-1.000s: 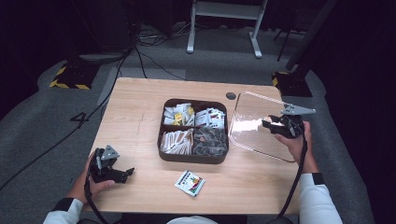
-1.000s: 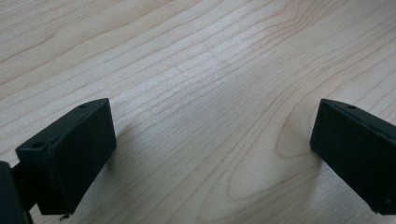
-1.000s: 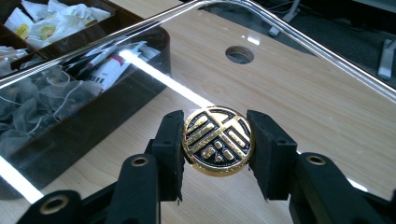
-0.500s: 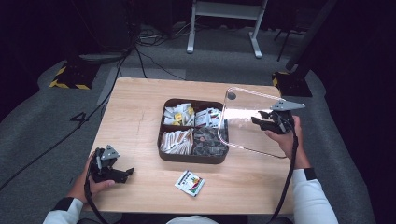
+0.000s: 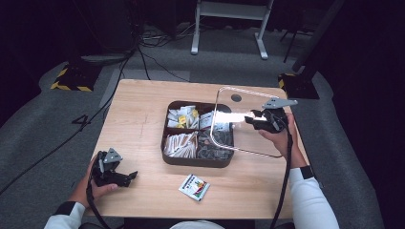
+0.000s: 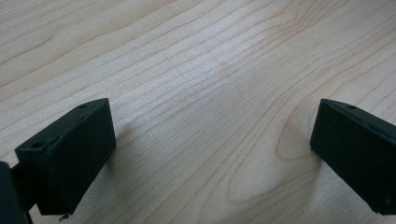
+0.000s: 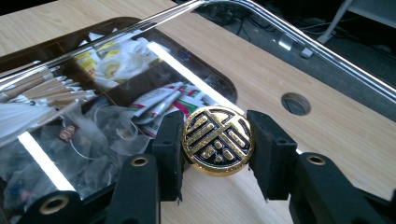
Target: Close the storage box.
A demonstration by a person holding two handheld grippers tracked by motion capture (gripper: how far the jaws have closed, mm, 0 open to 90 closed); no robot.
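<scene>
A dark tray (image 5: 196, 161) with four compartments of sachets, sticks and tea bags sits mid-table. My right gripper (image 5: 253, 119) is shut on the gold knob (image 7: 217, 135) of a clear lid (image 5: 239, 129). It holds the lid tilted above the tray's right side. In the right gripper view both pads of that gripper (image 7: 217, 142) press the knob's sides, and the tray (image 7: 107, 21) shows through the lid (image 7: 93, 93). My left gripper (image 5: 129, 176) rests on the table near the front left. Its jaws (image 6: 212, 154) stand wide open over bare wood.
A small printed packet (image 5: 194, 186) lies on the wood in front of the tray. A round cable hole (image 5: 236, 98) is in the table behind the lid. The table's right edge is close to the right hand. Cables and a stand are on the floor beyond.
My right gripper has carried the lid leftward, from beside the tray to over its right part. The left gripper has not moved.
</scene>
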